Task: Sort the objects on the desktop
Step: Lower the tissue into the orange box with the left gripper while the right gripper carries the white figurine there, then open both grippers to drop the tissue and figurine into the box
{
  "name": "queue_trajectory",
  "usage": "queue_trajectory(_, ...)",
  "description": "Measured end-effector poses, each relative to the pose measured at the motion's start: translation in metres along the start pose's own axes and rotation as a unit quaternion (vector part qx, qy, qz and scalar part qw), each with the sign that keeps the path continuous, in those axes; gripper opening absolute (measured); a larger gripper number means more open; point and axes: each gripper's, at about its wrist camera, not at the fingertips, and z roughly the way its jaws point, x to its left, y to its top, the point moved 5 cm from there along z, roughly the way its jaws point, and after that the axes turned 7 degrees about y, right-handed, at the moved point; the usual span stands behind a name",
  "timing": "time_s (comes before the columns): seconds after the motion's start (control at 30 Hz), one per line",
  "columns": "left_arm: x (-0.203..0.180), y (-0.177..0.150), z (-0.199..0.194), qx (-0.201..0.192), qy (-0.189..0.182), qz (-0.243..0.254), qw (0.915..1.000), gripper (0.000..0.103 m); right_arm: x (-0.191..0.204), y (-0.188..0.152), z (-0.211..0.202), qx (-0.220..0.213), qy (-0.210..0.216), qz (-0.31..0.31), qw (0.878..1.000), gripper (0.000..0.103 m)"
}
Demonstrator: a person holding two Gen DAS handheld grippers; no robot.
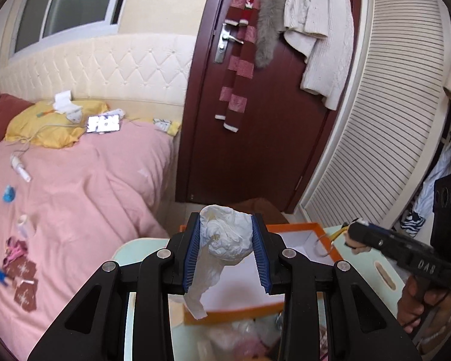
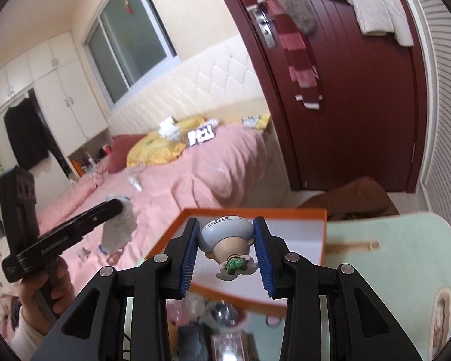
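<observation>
A: Left gripper [image 1: 227, 251], centre of the left wrist view: fingers [image 1: 192, 255] pinching one crumpled white wrapper [image 1: 228, 237], long axis running from top down to lower left, tail dangling below the pads.

B: Under it?

A: One orange box [image 1: 318, 228] on the pale green bench [image 1: 372, 258], partly covered. Clutter at bottom edge blurred, not identifiable.

B: Right gripper [image 2: 227, 254]?

A: Centre of the right wrist view: fingers [image 2: 263, 255] clamped on one small figurine [image 2: 228, 240], upside down, head toward the camera, above the box. Reflective bits below unreadable.
</observation>
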Motion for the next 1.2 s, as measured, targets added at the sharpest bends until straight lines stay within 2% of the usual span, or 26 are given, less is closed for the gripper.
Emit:
queue_trajectory(0.1, -0.002, -0.005, 0.025, 0.03, -0.002, 0.003, 0.9995, 0.035, -0.007, -0.003, 0.017, 0.021, -0.006, 0.012, 1.0, 0.035)
queue_trajectory(0.27, -0.002, -0.033, 0.069, 0.102, 0.011, 0.009, 0.9947, 0.035, -0.025, -0.026, 0.05, 0.088, -0.026, 0.035, 0.995, 0.035)
queue_trajectory(0.33, 0.0, -0.04, 0.075, 0.116, 0.012, 0.004, 0.9931, 0.035, -0.032, -0.036, 0.059, 0.108, -0.033, 0.042, 0.993, 0.035)
queue_trajectory(0.4, 0.002, -0.046, 0.08, 0.128, 0.013, -0.003, 0.9917, 0.035, -0.034, -0.039, 0.06, 0.111, -0.053, 0.024, 0.992, 0.035)
queue_trajectory(0.47, 0.004, -0.05, 0.083, 0.134, 0.016, -0.005, 0.9908, 0.035, -0.038, -0.041, 0.064, 0.118, -0.054, 0.025, 0.991, 0.035)
queue_trajectory(0.57, 0.0, -0.053, 0.082, 0.133, 0.022, 0.004, 0.9909, 0.035, -0.041, -0.041, 0.066, 0.118, -0.055, 0.021, 0.991, 0.036)
queue_trajectory(0.6, -0.002, -0.053, 0.081, 0.132, 0.025, 0.006, 0.9909, 0.038, -0.041, -0.041, 0.066, 0.117, -0.054, 0.022, 0.991, 0.036)
queue_trajectory(0.67, -0.004, -0.053, 0.081, 0.13, 0.028, 0.01, 0.991, 0.049, -0.042, -0.041, 0.065, 0.113, -0.052, 0.025, 0.992, 0.036)
queue_trajectory(0.73, -0.007, -0.052, 0.079, 0.127, 0.027, 0.014, 0.9914, 0.056, -0.041, -0.041, 0.063, 0.107, -0.049, 0.03, 0.993, 0.045)
queue_trajectory(0.77, -0.009, -0.051, 0.078, 0.126, 0.025, 0.016, 0.9916, 0.06, -0.041, -0.041, 0.061, 0.103, -0.049, 0.031, 0.993, 0.057)
queue_trajectory(0.8, -0.009, -0.05, 0.076, 0.122, 0.028, 0.018, 0.9919, 0.06, -0.04, -0.041, 0.06, 0.099, -0.049, 0.033, 0.993, 0.06)
queue_trajectory(0.97, -0.006, -0.041, 0.056, 0.09, 0.033, 0.011, 0.9953, 0.069, -0.031, -0.032, 0.046, 0.073, -0.044, 0.018, 0.996, 0.06)
queue_trajectory(1.2, 0.007, -0.038, 0.02, 0.071, 0.039, -0.004, 0.9967, 0.069, -0.014, -0.033, 0.025, 0.059, -0.051, -0.022, 0.997, 0.06)
